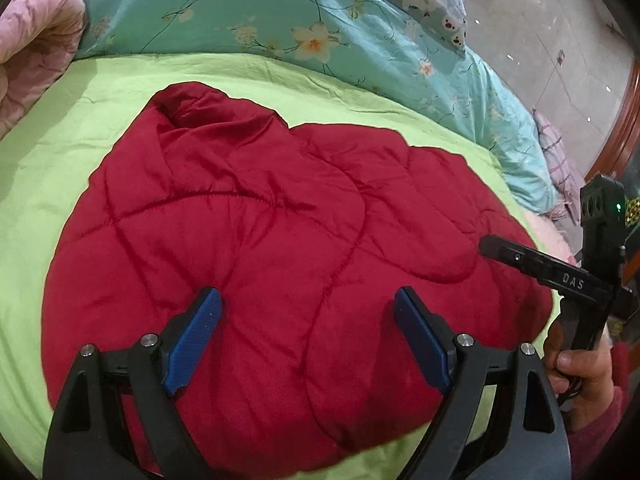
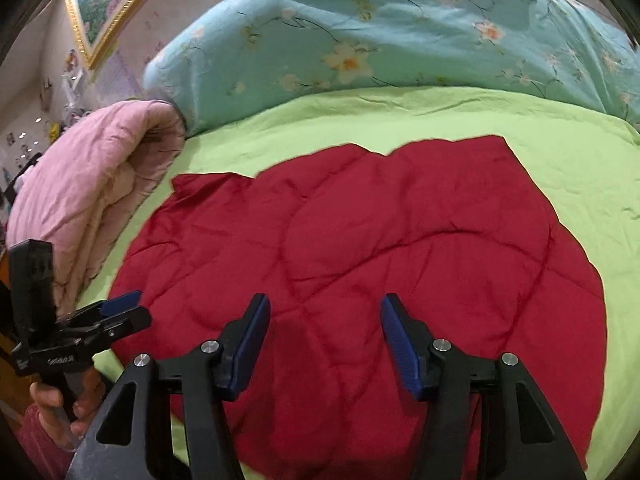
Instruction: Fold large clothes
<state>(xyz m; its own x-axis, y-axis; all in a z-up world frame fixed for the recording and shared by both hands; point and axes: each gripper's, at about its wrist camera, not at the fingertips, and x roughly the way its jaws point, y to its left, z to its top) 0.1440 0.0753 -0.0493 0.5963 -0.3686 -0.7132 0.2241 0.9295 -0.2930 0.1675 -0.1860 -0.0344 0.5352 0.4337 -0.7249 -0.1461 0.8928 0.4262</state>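
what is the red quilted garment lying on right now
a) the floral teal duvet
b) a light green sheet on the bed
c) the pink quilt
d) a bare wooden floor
b: the red quilted garment lies spread on the light green sheet, which shows all around its edges; the pink quilt and the floral teal duvet sit apart from it.

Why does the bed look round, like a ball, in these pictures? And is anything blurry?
Fisheye bending: in both wrist views the green sheet and red quilted garment bulge, with dark corners; the right wrist view's framed picture curves and looks slightly soft.
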